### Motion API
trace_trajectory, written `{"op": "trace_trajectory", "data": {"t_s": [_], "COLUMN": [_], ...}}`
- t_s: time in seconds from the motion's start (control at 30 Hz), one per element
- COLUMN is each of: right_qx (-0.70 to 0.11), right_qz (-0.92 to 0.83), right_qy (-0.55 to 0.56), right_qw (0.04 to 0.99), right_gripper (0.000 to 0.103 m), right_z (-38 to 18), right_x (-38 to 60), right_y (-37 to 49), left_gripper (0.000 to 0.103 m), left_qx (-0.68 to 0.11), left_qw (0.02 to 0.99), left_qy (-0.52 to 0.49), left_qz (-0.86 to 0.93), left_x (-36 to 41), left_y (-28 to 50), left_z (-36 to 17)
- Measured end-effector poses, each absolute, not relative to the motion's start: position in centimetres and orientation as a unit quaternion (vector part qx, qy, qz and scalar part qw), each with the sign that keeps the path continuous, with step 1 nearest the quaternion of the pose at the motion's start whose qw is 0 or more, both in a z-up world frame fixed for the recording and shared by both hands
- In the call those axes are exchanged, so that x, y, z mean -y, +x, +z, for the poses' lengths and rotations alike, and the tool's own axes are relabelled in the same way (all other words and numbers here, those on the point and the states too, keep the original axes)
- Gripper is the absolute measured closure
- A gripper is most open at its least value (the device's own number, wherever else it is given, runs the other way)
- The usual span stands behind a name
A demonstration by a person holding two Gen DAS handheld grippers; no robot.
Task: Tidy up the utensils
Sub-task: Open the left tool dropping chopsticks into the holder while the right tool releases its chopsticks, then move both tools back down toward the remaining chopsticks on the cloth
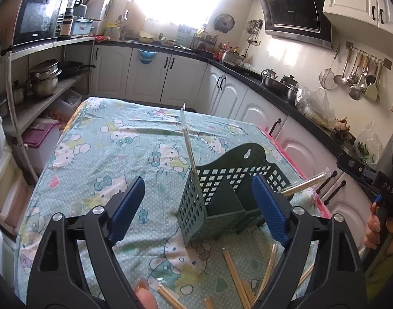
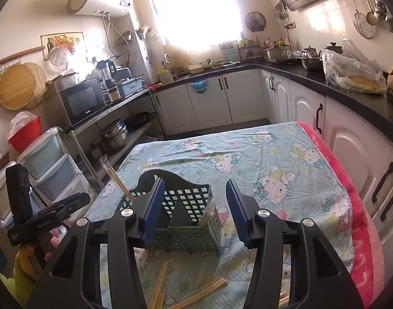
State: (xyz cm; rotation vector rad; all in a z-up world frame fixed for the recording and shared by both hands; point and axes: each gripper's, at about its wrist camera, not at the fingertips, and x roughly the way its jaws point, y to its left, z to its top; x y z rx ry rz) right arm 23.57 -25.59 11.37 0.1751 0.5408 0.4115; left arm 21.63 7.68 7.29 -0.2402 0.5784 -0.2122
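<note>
A dark green perforated utensil basket [image 1: 217, 206] stands on the cloth-covered table. One wrapped pair of chopsticks [image 1: 188, 141] leans upright in its left compartment. A second wrapped pair [image 1: 305, 182] sticks out to the right. Several loose wooden chopsticks [image 1: 235, 275] lie on the cloth in front of it. My left gripper [image 1: 199, 206] is open, just short of the basket, with nothing between its blue pads [image 1: 127, 206]. In the right wrist view the basket [image 2: 191, 213] is framed by my right gripper [image 2: 195, 212], which is also open and holds nothing. Loose chopsticks [image 2: 196, 296] lie below it.
The table wears a green cartoon-cat cloth [image 1: 106, 154] with a pink towel [image 2: 350, 219] along its right edge. White cabinets [image 2: 350, 141] run close beside that edge. A metal shelf with pots [image 1: 44, 77] and plastic drawers [image 2: 50, 170] stand to the left. A person's hand [image 1: 374, 226] shows at the right.
</note>
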Motion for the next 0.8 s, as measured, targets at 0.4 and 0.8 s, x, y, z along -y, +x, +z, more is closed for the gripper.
{"op": "trace_trajectory", "data": {"t_s": [0.4, 0.8], "right_qx": [-0.274, -0.289], "right_qz": [0.196, 0.204], "right_qy": [0.059, 0.031], "right_qw": [0.940, 0.935], "right_gripper": [0.049, 0.042], "right_z": [10.1, 8.3], "right_x": [25.5, 24.0], "right_y": [21.3, 19.6], "left_gripper": [0.011, 0.011], "left_qx": [-0.291, -0.308], "left_qw": [0.945, 0.941], "left_qy": [-0.117, -0.111], "left_qz": [-0.095, -0.090], "left_x": [-7.2, -6.6], "left_y": [19.7, 18.1], "left_z": [6.3, 4.7]}}
